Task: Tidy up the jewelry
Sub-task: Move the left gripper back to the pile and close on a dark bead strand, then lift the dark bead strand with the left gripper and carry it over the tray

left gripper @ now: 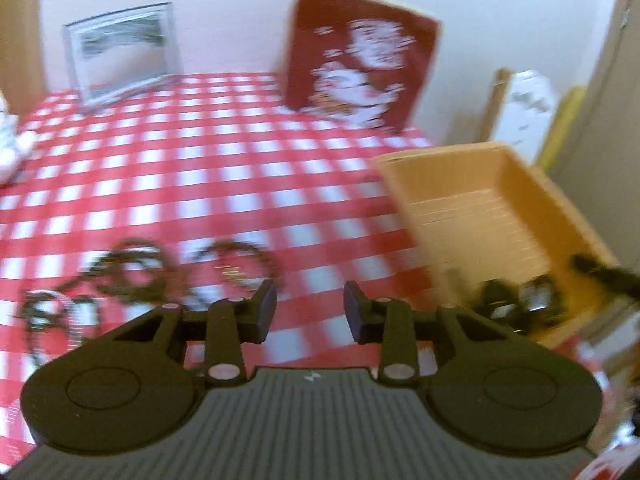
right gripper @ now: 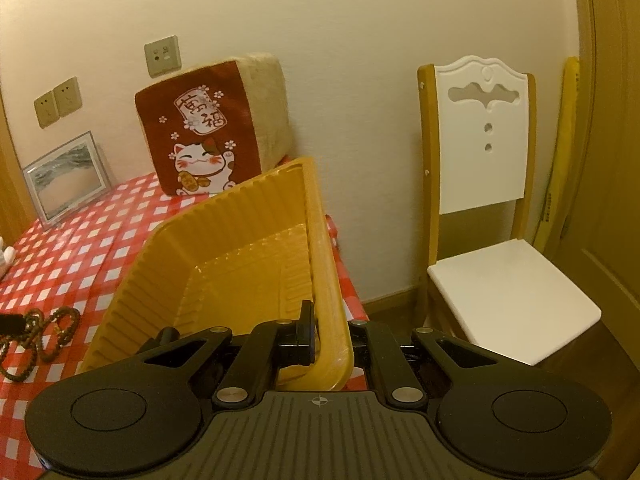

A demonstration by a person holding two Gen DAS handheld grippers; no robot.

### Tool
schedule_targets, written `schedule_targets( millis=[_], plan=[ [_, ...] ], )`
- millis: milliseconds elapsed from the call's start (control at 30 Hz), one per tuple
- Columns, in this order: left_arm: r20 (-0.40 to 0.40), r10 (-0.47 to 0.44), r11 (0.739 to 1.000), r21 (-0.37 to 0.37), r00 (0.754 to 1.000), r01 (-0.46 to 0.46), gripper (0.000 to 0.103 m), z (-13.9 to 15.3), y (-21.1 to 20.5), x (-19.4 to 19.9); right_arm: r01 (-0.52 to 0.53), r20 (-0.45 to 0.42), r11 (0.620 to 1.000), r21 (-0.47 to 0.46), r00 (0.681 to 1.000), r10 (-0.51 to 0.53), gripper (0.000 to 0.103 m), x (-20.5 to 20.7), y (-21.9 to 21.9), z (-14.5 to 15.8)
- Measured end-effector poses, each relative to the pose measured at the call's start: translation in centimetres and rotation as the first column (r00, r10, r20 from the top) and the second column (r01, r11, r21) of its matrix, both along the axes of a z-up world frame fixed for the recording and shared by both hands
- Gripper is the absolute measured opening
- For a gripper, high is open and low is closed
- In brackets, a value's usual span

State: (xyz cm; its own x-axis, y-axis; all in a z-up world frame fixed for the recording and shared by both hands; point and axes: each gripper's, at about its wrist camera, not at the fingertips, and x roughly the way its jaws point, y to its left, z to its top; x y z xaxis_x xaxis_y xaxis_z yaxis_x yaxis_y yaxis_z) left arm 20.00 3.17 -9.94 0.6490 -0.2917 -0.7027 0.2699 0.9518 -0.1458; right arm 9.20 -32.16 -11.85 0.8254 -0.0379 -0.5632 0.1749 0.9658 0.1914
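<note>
The right gripper [right gripper: 320, 332] is clamped on the near rim of the ribbed yellow plastic basket [right gripper: 224, 248], tipping it up off the red-and-white checked tablecloth [right gripper: 92, 232], probably to steady its mouth for loading. The left gripper [left gripper: 310, 312] angles down over the cloth, jaws partly apart with nothing between them. Just left of it lie dark beaded necklaces [left gripper: 136, 276]; some dark pieces [left gripper: 516, 300] already sit in the basket's near corner. A red lucky-cat cushion [right gripper: 200, 136] stands far back.
</note>
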Motion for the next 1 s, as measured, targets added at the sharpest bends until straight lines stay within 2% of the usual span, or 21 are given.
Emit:
schedule_targets(
  millis=[200,300,500,700,733,833,1000],
  plan=[
    [0.005,0.028,0.991,0.134,1.0,-0.028,0.032,-2.0,2.1,1.9,0.006,-0.008,1.0,-0.006,1.0,-0.006,0.006,0.1,0.1,0.0],
    [-0.008,0.015,0.981,0.194,1.0,-0.014,0.024,-3.2,2.2,3.3,0.011,-0.01,1.0,-0.007,1.0,-0.011,0.006,0.1,0.2,0.1],
    [-0.047,0.013,0.97,0.244,0.999,-0.001,0.018,-5.4,2.3,6.2,0.021,-0.017,1.0,-0.009,1.0,-0.021,0.006,0.1,0.3,0.1],
    [-0.105,0.041,0.984,0.175,0.994,-0.022,0.012,-6.2,3.6,7.8,0.029,-0.027,1.0,-0.008,0.999,-0.03,0.006,-0.1,0.4,-0.1],
    [-0.107,0.04,0.985,0.173,0.993,-0.021,0.009,-6.1,3.6,7.8,0.031,-0.028,0.999,-0.007,0.999,-0.031,0.006,-0.1,0.4,-0.1],
    [-0.115,0.041,0.985,0.171,0.993,-0.021,0.006,-5.8,3.8,7.5,0.032,-0.028,0.999,-0.005,0.999,-0.032,0.006,0.0,0.4,-0.1],
    [-0.066,0.025,0.994,0.106,0.998,-0.018,0.006,-2.4,4.8,5.3,0.025,-0.019,1.0,-0.005,0.999,-0.025,0.005,-0.2,0.4,0.0]
  ],
)
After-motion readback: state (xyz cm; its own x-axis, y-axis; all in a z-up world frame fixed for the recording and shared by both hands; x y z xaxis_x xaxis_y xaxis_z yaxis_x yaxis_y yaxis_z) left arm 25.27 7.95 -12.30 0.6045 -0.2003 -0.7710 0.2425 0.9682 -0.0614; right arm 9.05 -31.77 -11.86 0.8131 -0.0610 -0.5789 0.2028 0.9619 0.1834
